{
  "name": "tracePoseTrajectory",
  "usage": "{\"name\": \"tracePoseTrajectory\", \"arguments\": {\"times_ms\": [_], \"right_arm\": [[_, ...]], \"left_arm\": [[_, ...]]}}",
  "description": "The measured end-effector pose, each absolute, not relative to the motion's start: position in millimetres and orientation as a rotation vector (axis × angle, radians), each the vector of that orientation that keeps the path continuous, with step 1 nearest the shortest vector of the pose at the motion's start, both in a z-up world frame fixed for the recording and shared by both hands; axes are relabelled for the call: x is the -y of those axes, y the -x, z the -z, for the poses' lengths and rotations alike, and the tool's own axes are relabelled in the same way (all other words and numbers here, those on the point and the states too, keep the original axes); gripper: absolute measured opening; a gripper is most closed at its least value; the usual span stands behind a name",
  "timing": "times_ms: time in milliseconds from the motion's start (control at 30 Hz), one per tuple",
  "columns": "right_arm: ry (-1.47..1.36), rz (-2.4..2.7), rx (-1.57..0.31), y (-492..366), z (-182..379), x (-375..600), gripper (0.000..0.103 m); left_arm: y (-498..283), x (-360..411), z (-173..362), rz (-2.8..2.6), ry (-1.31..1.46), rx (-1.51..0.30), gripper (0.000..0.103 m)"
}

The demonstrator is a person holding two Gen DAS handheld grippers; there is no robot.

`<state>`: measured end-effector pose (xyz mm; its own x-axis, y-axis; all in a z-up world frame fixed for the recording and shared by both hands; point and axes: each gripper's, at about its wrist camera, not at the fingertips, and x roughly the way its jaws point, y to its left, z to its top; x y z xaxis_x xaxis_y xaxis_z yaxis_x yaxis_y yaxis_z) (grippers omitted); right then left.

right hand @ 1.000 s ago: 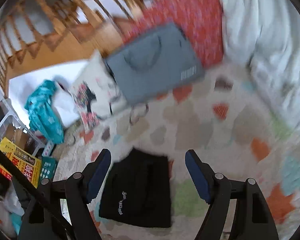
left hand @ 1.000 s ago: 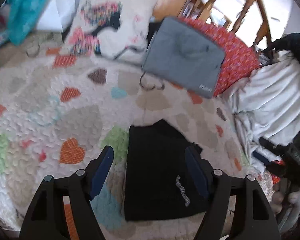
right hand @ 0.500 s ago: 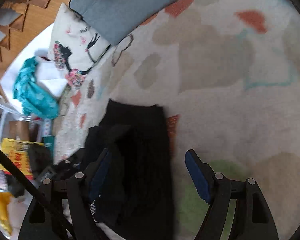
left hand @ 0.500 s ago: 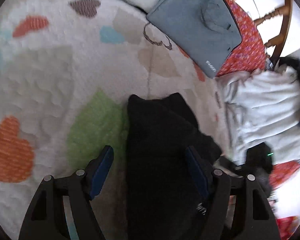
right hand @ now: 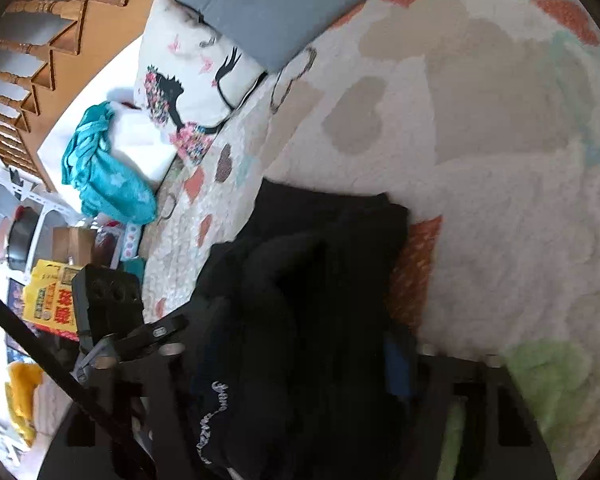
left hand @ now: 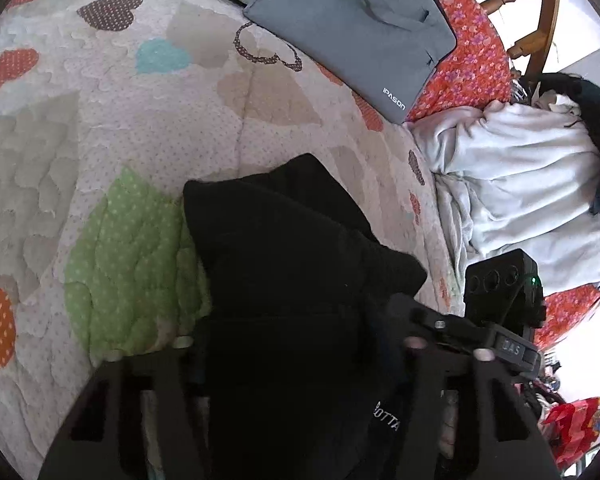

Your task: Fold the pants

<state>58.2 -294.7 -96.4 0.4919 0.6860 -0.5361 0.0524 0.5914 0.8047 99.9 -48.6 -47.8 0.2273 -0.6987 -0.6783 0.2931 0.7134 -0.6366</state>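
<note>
One pair of black pants (left hand: 284,280), folded into a thick bundle, lies on the heart-patterned quilt (left hand: 112,120), directly ahead of and between the fingers of both grippers. White lettering shows on the fabric at the near edge. Left gripper (left hand: 296,356): low over the quilt, fingers spread wide on either side of the bundle, fabric filling the gap; fingertips are buried in black cloth, so whether they press it I cannot tell. Right gripper (right hand: 296,356): likewise low, jaws wide apart, one blue pad (right hand: 396,372) visible against the right edge of the pants; the other finger is hidden by fabric. Each view shows the other gripper's black body just beside the bundle. Beyond the pants, ahead of the left gripper: one grey laptop bag (left hand: 360,28) resting on a red floral cover (left hand: 476,52); to the right, one heap of pale bedding (left hand: 520,184). Ahead-left of the right gripper: one white printed cushion (right hand: 192,84), one teal cloth (right hand: 104,168), one yellow package (right hand: 52,296).
</note>
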Motion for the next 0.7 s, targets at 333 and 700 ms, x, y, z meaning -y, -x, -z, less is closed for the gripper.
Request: {"name": "tracePoseTrajectory", "arguments": {"times_ms": [333,700], "right_arm": [[-0.676,-0.412,-0.941,-52,33,283,0.026],[-0.543,-0.321,-0.872,-121,2,289,0.026]], "left_arm": [[-102,49,-2,0.707,0.433,-1.053,0.042],[-175,62,-10,0.620,0.518,-1.000,0.042]]}}
